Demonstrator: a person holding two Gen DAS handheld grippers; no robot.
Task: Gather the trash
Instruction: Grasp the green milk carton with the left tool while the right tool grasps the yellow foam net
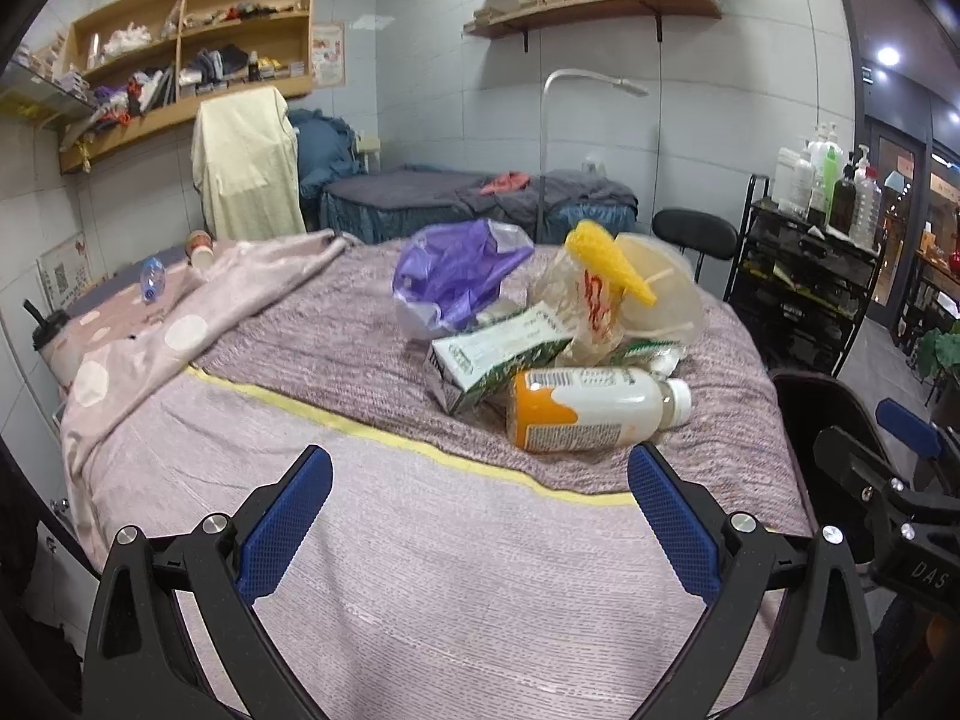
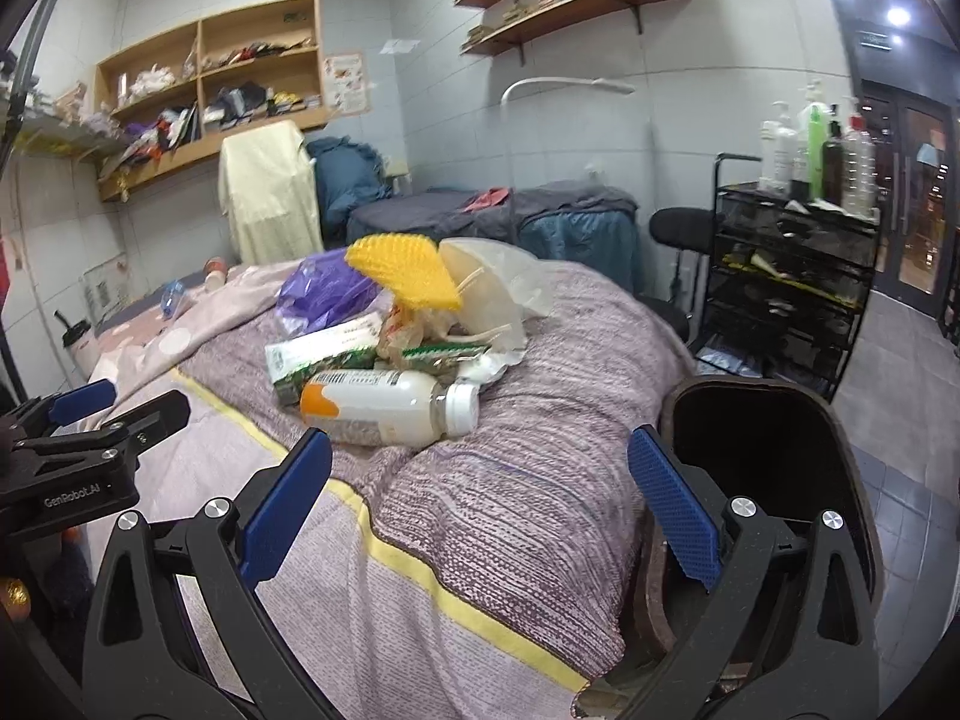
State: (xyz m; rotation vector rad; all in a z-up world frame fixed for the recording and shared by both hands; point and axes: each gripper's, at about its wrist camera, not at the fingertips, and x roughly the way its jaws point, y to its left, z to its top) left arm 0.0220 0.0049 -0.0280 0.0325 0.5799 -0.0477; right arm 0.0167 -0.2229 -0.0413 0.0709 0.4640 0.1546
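A trash pile lies on the bed (image 1: 372, 540): a white bottle with an orange label (image 1: 591, 405) (image 2: 390, 405) lies on its side in front. Behind it are a green and white carton (image 1: 498, 357) (image 2: 318, 354), a purple plastic bag (image 1: 456, 270) (image 2: 324, 291), a yellow mesh piece (image 1: 612, 261) (image 2: 405, 273) and clear plastic bags (image 1: 660, 294) (image 2: 498, 288). My left gripper (image 1: 480, 474) is open and empty, just short of the bottle. My right gripper (image 2: 480, 468) is open and empty, near the bottle. A dark bin (image 2: 762, 456) (image 1: 822, 414) stands at the bed's right side.
A small blue bottle (image 1: 151, 279) and a cup (image 1: 200, 247) lie at the far left of the bed. A black cart with bottles (image 1: 810, 252) (image 2: 792, 252) and a black stool (image 1: 693, 234) stand right. A second bed (image 1: 474, 198) is behind.
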